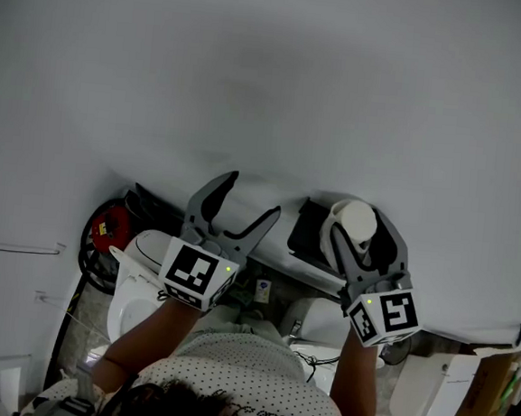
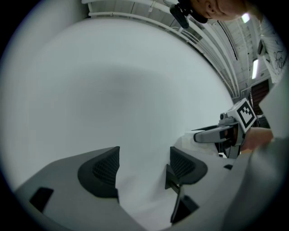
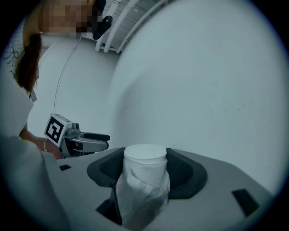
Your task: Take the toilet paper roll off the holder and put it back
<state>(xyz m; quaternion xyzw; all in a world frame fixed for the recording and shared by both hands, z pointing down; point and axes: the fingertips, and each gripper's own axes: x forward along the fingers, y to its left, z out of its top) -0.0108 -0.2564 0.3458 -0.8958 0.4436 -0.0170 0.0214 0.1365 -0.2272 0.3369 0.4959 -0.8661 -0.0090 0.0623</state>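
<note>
Polka-dotted fabric of the person's top (image 1: 255, 374) fills the bottom of the head view, beneath both wrists. Ahead of both tools spreads a plain pale grey wall (image 1: 273, 68). Below the left gripper (image 1: 254, 195) sits a white ceramic toilet (image 1: 136, 278), with a red round object (image 1: 109, 226) just beyond it, on the side away from the right gripper (image 1: 360, 228). Grey jaws of the left gripper stand spread, with only bare wall between them. Those of the right gripper pinch the white toilet paper roll (image 3: 144, 180) by its sides, its flat end pointing past the fingertips. A black wall fixture (image 1: 306, 229) lies just beside it, toward the left gripper.
</note>
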